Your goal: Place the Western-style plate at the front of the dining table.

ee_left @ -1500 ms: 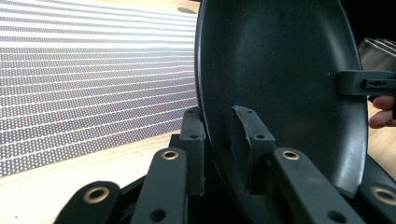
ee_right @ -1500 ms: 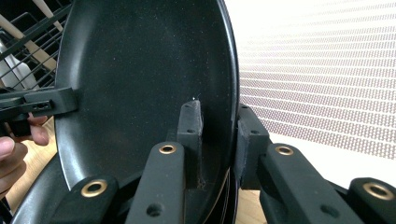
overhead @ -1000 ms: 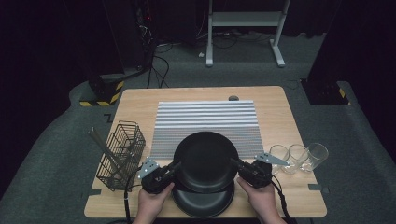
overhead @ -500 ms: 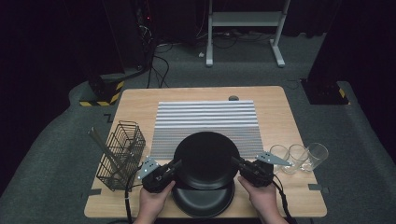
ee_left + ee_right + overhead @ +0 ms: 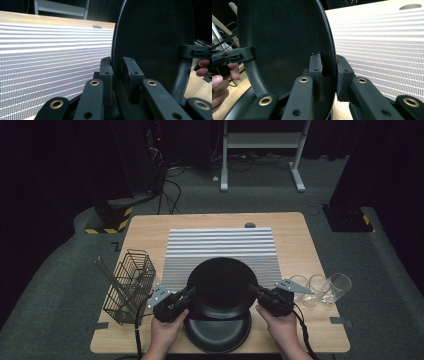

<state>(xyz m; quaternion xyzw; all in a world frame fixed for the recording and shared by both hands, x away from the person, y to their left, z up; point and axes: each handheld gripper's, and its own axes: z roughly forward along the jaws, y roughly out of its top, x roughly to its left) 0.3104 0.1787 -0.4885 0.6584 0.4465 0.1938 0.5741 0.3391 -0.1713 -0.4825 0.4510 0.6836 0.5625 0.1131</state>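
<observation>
On the wooden desk (image 5: pixel 300 235), the round black plate (image 5: pixel 222 285) hangs level between left tongs (image 5: pixel 186 294) and right tongs (image 5: pixel 255 292), each clamped on its rim, above a second black plate (image 5: pixel 220 335) at the near edge.

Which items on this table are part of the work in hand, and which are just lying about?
In the job:
- upper black plate, gripped at opposite rims by left claw and right claw
- lower black plate beneath it
- striped mat, just beyond

Lying about:
- wire basket with utensils
- three glasses
</observation>
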